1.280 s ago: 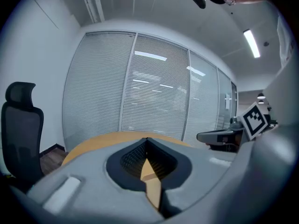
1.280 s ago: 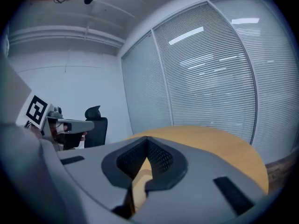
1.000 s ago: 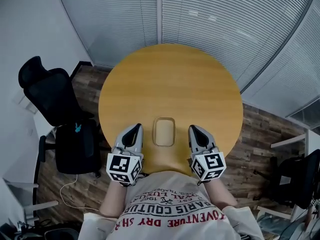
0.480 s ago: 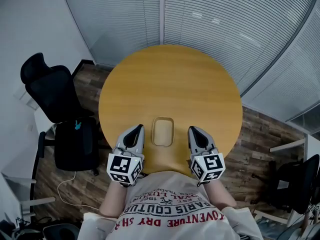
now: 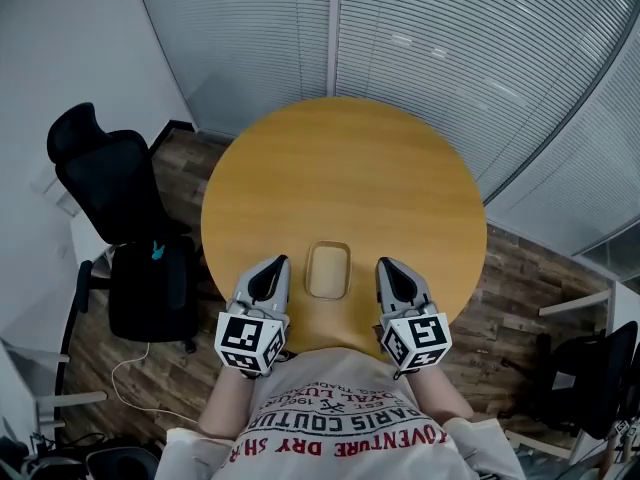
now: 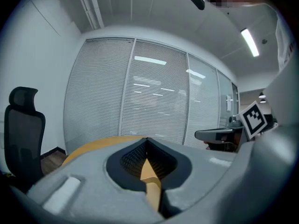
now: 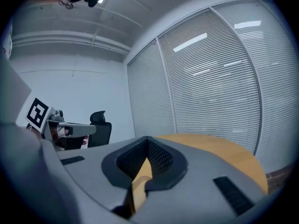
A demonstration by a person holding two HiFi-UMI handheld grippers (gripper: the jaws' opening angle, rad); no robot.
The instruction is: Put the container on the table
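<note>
A shallow tan container (image 5: 327, 270) lies on the round wooden table (image 5: 345, 183) near its front edge, with nothing inside. My left gripper (image 5: 272, 265) rests just left of it and my right gripper (image 5: 388, 265) just right of it; neither touches it. Both are shut and hold nothing. In the left gripper view the left gripper (image 6: 147, 141) has its grey jaws meeting at the tips, with table top (image 6: 93, 146) beyond. The right gripper (image 7: 147, 140) looks the same in its own view, over the table (image 7: 219, 146). Neither gripper view shows the container.
A black office chair (image 5: 100, 183) and a black bag (image 5: 150, 293) stand left of the table. Another dark chair (image 5: 590, 378) is at the right. A glass wall with blinds (image 5: 400, 38) curves behind the table. A white cable (image 5: 135, 388) lies on the wooden floor.
Both grippers and the container keep their places. Only the head view has shifted a little, so the table sits slightly lower in the picture.
</note>
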